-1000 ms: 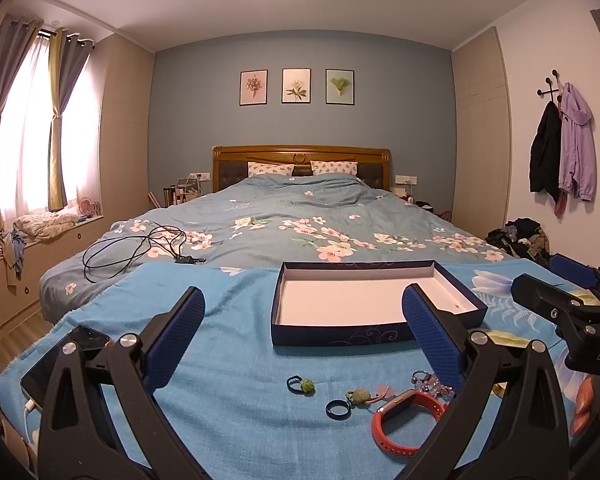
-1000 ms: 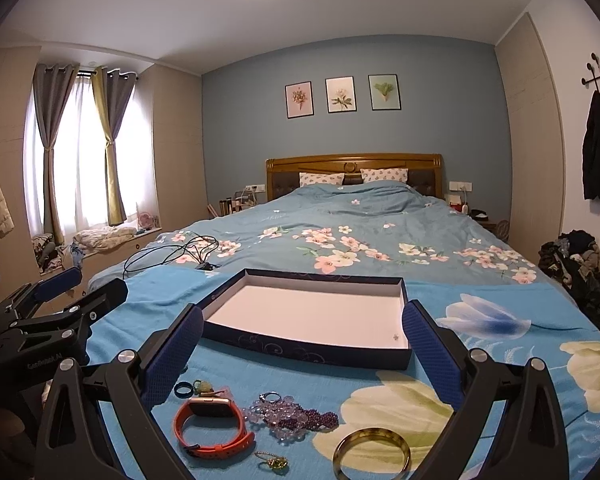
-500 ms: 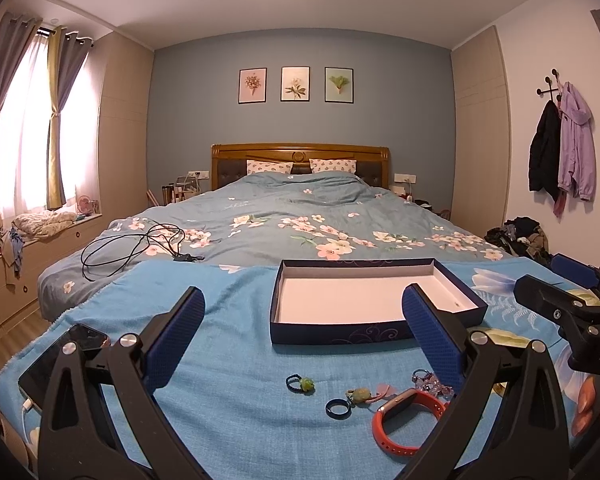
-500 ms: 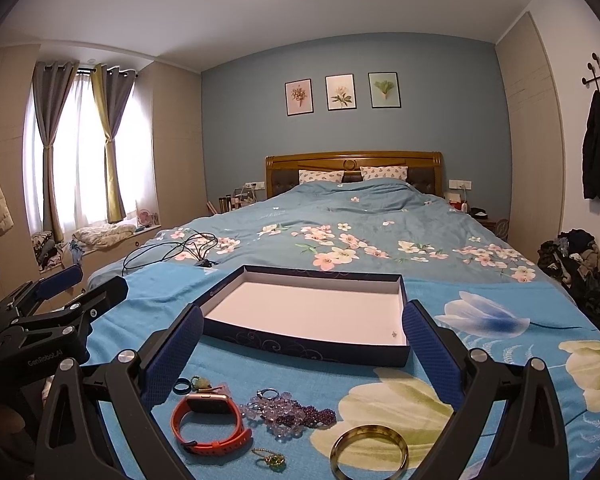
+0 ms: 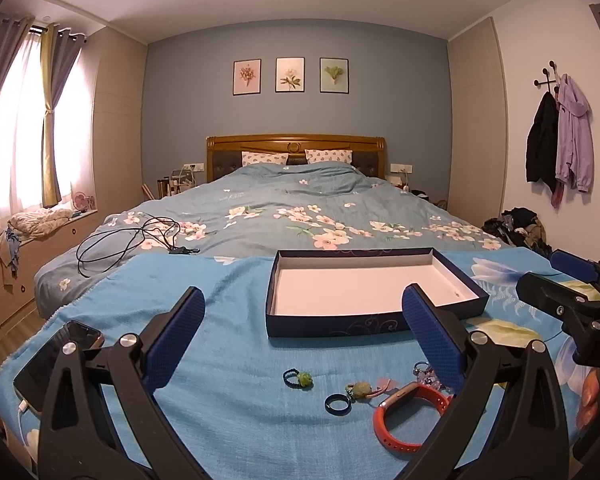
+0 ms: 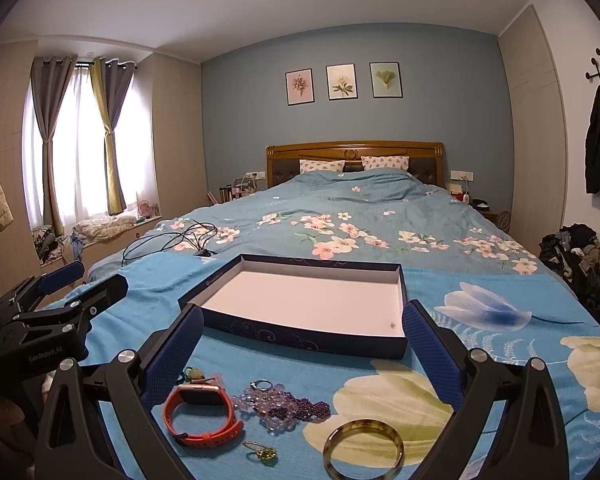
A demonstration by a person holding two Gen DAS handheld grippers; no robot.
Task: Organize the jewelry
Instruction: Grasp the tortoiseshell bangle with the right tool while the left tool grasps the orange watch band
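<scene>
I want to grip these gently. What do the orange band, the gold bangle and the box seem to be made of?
Orange band: looks like matte silicone or rubber, a soft flexible loop with a dark watch face. Gold bangle: a rigid ring with a glossy sheen, possibly metal, though translucent patches could mean resin. Box: seemingly cardboard, with thin straight walls, printed navy outside and plain white inside.

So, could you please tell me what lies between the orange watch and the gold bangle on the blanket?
In the right wrist view, a purple bead bracelet lies between the orange watch and the gold bangle, with a small green-stone earring nearer the camera.
</scene>
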